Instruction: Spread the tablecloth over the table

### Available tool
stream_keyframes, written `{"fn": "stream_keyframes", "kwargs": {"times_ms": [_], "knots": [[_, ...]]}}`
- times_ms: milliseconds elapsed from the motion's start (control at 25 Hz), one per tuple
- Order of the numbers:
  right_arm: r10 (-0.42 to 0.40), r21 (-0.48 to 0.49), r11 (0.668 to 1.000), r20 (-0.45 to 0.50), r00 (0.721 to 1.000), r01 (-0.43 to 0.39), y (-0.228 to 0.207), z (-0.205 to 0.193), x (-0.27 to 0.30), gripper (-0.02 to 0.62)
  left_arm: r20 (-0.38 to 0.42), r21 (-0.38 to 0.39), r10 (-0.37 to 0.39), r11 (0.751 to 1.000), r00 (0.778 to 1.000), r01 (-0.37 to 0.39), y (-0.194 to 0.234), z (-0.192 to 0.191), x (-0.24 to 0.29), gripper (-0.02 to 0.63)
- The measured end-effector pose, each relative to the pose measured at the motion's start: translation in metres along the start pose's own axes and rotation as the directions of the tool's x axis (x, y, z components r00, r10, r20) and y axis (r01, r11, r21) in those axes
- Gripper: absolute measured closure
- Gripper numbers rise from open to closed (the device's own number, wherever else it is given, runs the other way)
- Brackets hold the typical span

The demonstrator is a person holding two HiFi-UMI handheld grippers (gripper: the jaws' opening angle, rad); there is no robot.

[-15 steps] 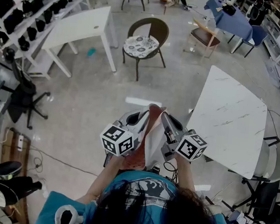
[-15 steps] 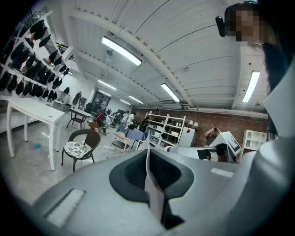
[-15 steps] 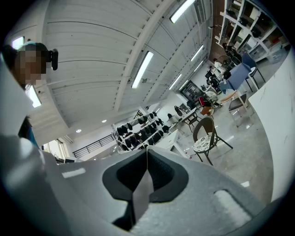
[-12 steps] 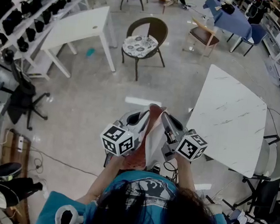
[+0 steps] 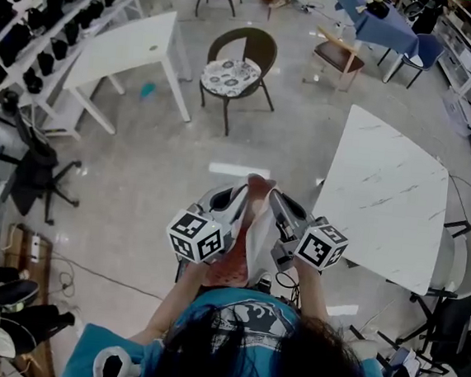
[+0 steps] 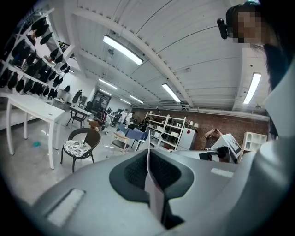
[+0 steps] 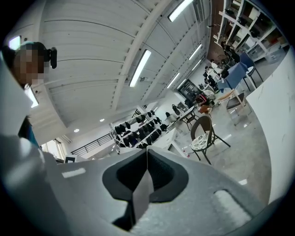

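The tablecloth (image 5: pixel 252 231), pale with a reddish patch, hangs bunched between both grippers close to the person's chest. My left gripper (image 5: pixel 236 200) is shut on one edge of it; a thin fold of cloth (image 6: pixel 154 193) stands pinched between its jaws. My right gripper (image 5: pixel 277 202) is shut on another edge, and a strip of cloth (image 7: pixel 140 196) shows between its jaws. Both grippers point level and almost touch each other. The white marble-look table (image 5: pixel 388 194) stands to the right, its top bare.
A round-backed chair with a patterned cushion (image 5: pixel 234 69) stands ahead. A white desk (image 5: pixel 129 49) and shelves of dark shoes (image 5: pixel 46 4) are at the left. A blue-covered table (image 5: pixel 384 24) is far right. White chairs (image 5: pixel 459 271) flank the marble table.
The view has shifted slightly, so the room sits a little higher in the picture. Both grippers keep hold of the cloth in the same place.
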State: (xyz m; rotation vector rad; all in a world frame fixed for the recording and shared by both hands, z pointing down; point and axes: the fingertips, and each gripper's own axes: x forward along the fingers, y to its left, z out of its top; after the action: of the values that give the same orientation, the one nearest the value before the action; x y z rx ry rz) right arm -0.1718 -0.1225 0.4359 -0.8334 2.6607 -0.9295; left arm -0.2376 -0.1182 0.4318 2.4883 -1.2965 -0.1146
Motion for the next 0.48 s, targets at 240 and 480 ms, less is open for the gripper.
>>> {"fn": "stream_keyframes", "kwargs": {"times_ms": [240,480], "knots": [[-0.032,-0.030,0.999,-0.014,0.999,0.031,-0.006,-0.004,0.006,0.586,-0.001,-0.010,-0.003,1.000,1.000,0.003,0.009,0.002,0.002,0.584],[-0.053,-0.036,0.998,-0.017,0.998,0.052,-0.004,-0.008,0.019,0.588,-0.002,-0.026,-0.028,0.999,1.000,0.028,0.022,0.004,0.003,0.584]]}}
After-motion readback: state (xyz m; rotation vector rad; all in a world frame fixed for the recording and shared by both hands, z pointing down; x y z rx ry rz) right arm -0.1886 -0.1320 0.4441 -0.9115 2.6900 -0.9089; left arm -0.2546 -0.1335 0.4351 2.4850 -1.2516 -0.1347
